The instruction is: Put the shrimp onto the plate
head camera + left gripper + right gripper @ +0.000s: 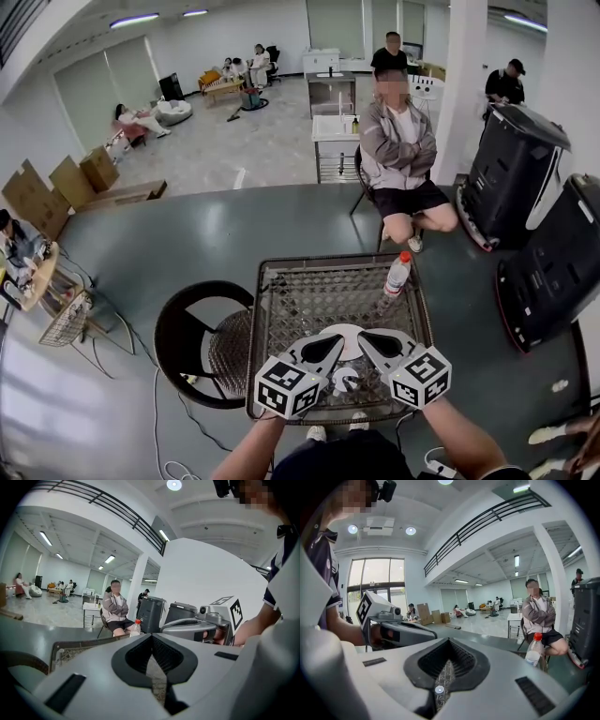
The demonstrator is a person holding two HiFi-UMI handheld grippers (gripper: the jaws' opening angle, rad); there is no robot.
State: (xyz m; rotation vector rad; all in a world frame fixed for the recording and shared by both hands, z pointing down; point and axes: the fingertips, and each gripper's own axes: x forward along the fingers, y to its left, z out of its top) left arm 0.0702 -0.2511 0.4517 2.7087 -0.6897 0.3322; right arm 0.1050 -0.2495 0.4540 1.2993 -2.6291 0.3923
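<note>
Left claw [151, 637] and right claw [449, 641] both closed tip to tip, nothing gripped, side by side over white plate [348, 347] near the table's [300, 300] near edge. Bottle [397, 275] upright toward far right corner. Shrimp too small to pick out.

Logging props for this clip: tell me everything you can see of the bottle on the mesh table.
The bottle is clear plastic with a red cap and a pale band lower down, label or contents unclear. It stands upright near the far right corner of the wire mesh table, cap on. Only the table touches it.
</note>
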